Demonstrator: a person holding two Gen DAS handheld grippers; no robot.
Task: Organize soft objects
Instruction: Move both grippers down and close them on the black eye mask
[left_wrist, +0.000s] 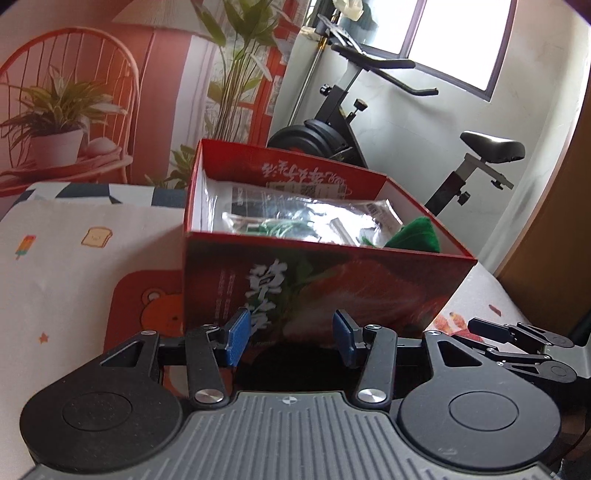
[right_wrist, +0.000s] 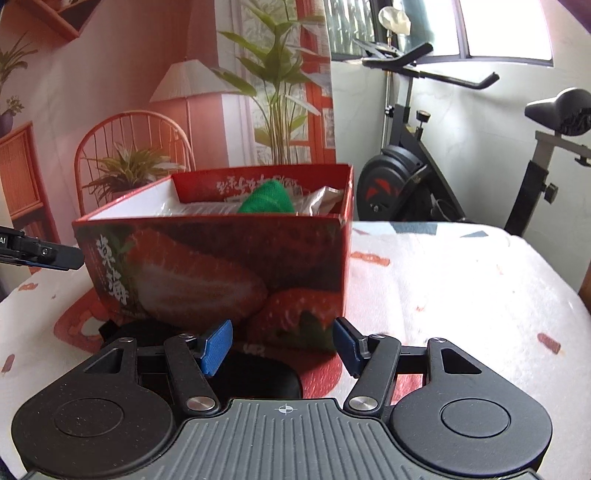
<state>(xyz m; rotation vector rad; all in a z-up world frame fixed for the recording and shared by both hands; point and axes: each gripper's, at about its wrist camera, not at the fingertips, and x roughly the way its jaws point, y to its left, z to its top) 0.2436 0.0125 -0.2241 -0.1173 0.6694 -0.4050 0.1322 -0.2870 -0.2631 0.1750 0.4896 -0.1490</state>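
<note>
Left wrist view: the left gripper (left_wrist: 291, 338), blue pads apart and empty, hangs low before a red strawberry-printed box (left_wrist: 325, 273) on a patterned tabletop (left_wrist: 55, 266). Inside the open box lie clear plastic packets (left_wrist: 295, 218) and a green soft item (left_wrist: 415, 234), so some sorting looks done.

Right wrist view: the right gripper (right_wrist: 282, 345), pads apart and empty, faces the same box. A dark soft object (right_wrist: 258, 374) lies on the tabletop just below the pads, apparently left to pack. The green item shows above the rim.
</note>
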